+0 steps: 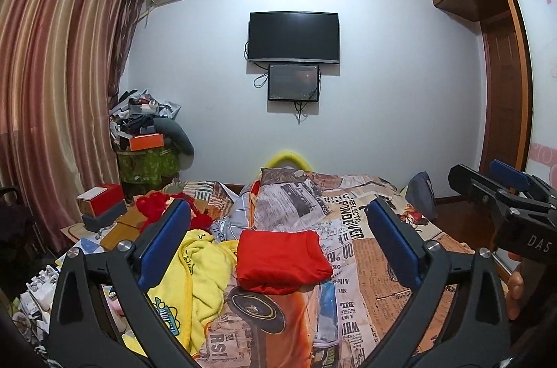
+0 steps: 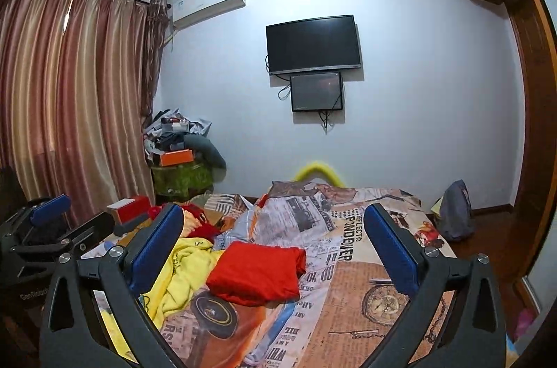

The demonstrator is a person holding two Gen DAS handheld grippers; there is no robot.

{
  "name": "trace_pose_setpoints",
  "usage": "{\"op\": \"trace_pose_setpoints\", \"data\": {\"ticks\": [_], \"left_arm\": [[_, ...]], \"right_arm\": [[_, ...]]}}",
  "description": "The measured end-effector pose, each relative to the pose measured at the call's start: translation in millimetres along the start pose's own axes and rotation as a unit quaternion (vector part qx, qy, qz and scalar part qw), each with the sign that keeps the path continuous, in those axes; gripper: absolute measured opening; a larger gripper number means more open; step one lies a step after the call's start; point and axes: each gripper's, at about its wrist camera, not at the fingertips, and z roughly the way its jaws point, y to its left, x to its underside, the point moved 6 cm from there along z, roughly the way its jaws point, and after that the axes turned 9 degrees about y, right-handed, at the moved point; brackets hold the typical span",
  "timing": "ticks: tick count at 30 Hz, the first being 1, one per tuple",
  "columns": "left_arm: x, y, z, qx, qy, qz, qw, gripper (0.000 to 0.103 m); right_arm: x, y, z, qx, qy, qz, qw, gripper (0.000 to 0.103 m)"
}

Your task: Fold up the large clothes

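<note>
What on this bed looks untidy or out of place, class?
The yellow garment lies crumpled in a heap, unfolded, right beside the neatly folded red garment. Further red clothing is bunched behind it. Nothing looks spilled or damaged.

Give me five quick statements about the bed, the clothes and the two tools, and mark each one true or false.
1. The red garment lies folded on the bed. True.
2. The left tool grips the red garment. False: its jaws stand open with nothing pressed between them; the garment lies on the bed beyond them.
3. A yellow garment lies crumpled beside the red one. True.
4. The right tool holds the yellow garment. False: it is open and empty.
5. The TV on the wall shows a bright picture. False: its screen is dark.
</note>
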Motion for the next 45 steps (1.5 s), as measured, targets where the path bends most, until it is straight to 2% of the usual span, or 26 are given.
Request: {"op": "trace_pose_setpoints", "data": {"ticks": [14, 45], "left_arm": [[7, -2, 7, -0.005, 0.016, -0.003, 0.9999, 0.102], [11, -1, 17, 0.004, 0.029, -0.013, 0.9995, 0.102]], "right_arm": [[4, -2, 1, 0.002, 0.018, -0.001, 1.000, 0.103], [4, -3, 1, 0.005, 0.025, 0.003, 1.000, 0.103]]}}
